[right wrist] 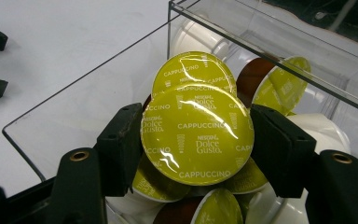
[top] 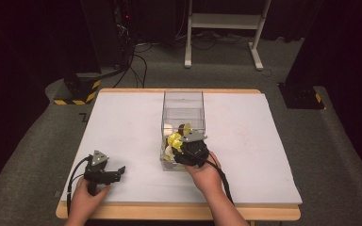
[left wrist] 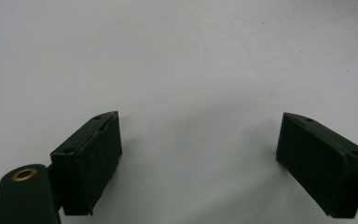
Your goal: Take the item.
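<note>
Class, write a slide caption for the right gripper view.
Right gripper clamps a green-lidded capsule inside the clear box.

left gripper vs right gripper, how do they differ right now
The left gripper has its jaws spread wide with nothing between them; the right gripper is shut on a green-lidded Cappuccino capsule. The left one rests low over the bare white table; the right one reaches into the clear plastic box of capsules. Both have black jaws.

Lab: dark curtains [top: 349, 37], floor cables [top: 136, 61]
</note>
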Motion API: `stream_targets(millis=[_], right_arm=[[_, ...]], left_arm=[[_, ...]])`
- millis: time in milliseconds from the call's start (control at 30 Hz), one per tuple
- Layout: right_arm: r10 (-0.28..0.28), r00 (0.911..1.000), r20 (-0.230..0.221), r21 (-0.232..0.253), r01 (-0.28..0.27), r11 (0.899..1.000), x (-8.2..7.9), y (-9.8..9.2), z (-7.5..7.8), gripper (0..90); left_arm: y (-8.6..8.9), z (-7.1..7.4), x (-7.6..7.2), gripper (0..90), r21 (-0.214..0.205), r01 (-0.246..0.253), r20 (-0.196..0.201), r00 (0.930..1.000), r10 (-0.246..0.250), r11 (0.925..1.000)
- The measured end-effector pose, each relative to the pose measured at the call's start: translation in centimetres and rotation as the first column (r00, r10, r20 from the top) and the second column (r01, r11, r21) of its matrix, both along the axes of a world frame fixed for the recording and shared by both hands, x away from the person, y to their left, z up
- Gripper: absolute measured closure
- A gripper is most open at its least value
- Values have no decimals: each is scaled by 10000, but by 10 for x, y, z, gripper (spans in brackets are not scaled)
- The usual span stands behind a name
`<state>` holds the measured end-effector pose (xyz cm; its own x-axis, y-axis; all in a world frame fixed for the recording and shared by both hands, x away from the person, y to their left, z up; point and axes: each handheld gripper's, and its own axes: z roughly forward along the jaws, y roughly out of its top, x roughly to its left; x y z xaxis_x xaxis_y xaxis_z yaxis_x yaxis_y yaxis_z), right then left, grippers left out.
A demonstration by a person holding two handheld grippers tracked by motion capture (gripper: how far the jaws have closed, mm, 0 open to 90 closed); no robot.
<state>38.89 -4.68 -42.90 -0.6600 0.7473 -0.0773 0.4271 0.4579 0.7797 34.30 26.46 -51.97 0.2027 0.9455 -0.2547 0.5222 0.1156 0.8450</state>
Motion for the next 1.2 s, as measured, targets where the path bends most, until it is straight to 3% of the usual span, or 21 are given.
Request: stream_targets(millis=[633,1200], right_arm=[[123,9998,153,324,-128,9994,-3,-2,4,376],[136,9982,587,853,-186,9962,-9,-10,14,377]], left_arm=[[0,0,0,143,20,22,-21,10000,-22,10000],[1,0,0,142,75,75,-47,10000,-74,9999]])
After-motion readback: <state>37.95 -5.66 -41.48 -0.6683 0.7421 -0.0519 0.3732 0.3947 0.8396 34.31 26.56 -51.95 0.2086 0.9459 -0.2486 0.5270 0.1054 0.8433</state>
